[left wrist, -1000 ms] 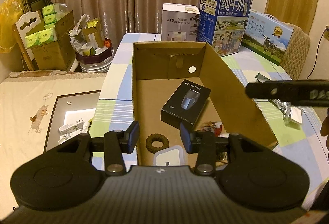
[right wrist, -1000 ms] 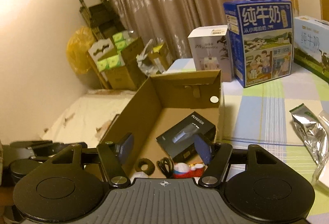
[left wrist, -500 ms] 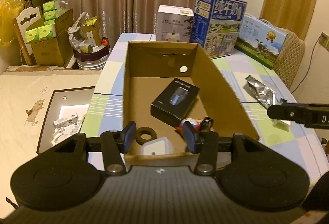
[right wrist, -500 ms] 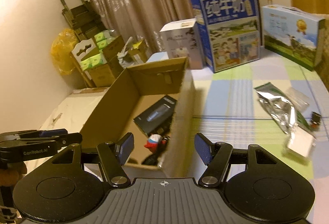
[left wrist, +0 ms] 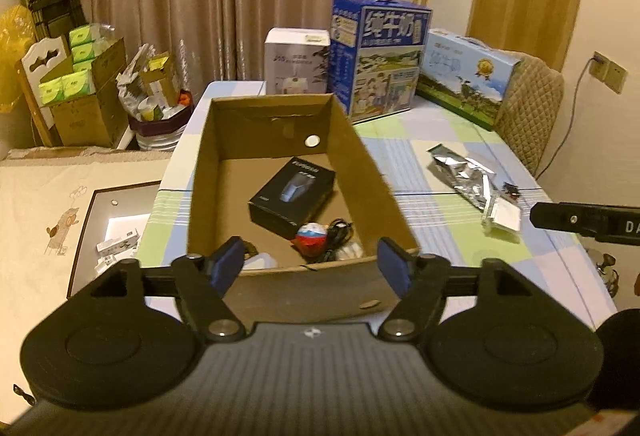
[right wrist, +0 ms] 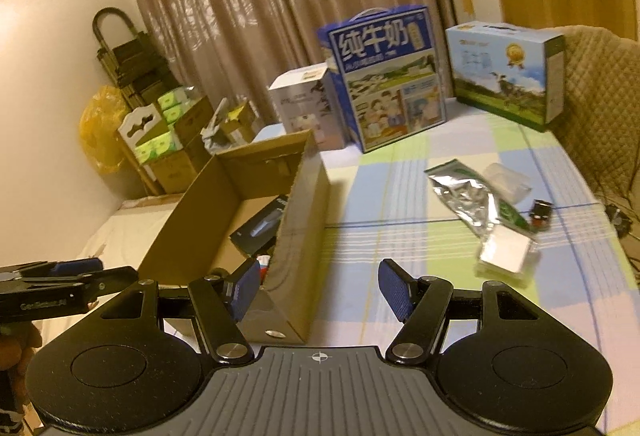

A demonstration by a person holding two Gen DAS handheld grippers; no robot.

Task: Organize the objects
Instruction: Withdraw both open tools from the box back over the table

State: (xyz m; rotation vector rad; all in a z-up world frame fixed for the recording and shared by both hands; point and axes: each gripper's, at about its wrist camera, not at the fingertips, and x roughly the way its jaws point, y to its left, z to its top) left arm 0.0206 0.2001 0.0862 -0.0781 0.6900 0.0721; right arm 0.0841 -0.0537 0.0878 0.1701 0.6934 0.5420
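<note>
1. My left gripper is spreading its blue-padded jaws, and I see nothing between them. It hangs in front of the near wall of the open brown cardboard box.
2. My right gripper has its jaws apart and empty. The left pad sits in front of the near right corner of the box; the right pad is over bare cloth.
3. Inside the box, from the left wrist, I can see a black rectangular carton with a grey device printed on its lid lying flat on the floor of it.
4. Nearer to me lie a small ball in red, white and blue and a tangle of black cable, touching each other.
5. Still out on the green, blue and white checked tablecloth, well right of the box: a crumpled silver foil pouch, a flat white packet in clear wrap at its near end, and a small dark object just beside them. I cannot tell what that last one is.
6. At the far end of the table stand a white carton, a tall blue milk carton with a handle and a pale blue gift carton showing a meadow.
</note>
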